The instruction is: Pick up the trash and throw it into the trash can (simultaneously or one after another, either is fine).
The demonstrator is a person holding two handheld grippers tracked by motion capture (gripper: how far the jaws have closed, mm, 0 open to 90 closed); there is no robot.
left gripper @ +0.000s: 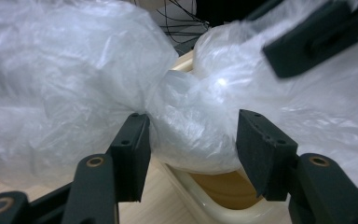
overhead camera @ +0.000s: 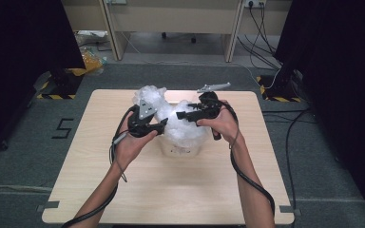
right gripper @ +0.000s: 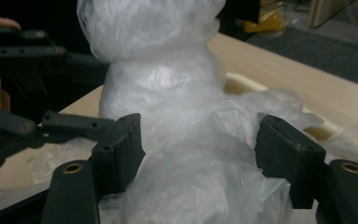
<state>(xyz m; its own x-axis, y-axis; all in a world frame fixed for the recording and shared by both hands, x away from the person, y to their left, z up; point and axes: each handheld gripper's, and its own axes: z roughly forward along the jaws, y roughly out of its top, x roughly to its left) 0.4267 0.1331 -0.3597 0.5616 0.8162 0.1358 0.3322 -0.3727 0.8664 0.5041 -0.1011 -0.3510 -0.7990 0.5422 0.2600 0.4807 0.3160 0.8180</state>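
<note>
Two grippers' parted jaws straddle a crumpled plastic bag [overhead camera: 183,126].

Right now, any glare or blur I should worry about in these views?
Left gripper view: a bright glare spot on the plastic bag, right gripper blurred at top. Right gripper view: the bag's folds wash out white and soft. High view: even light, dark curtained sides.

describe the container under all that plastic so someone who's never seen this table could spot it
On the wooden table, look mid-table between the two grippers, under the crumpled clear plastic bag. The cream container sits there, its rounded rim showing beneath the bag.
</note>
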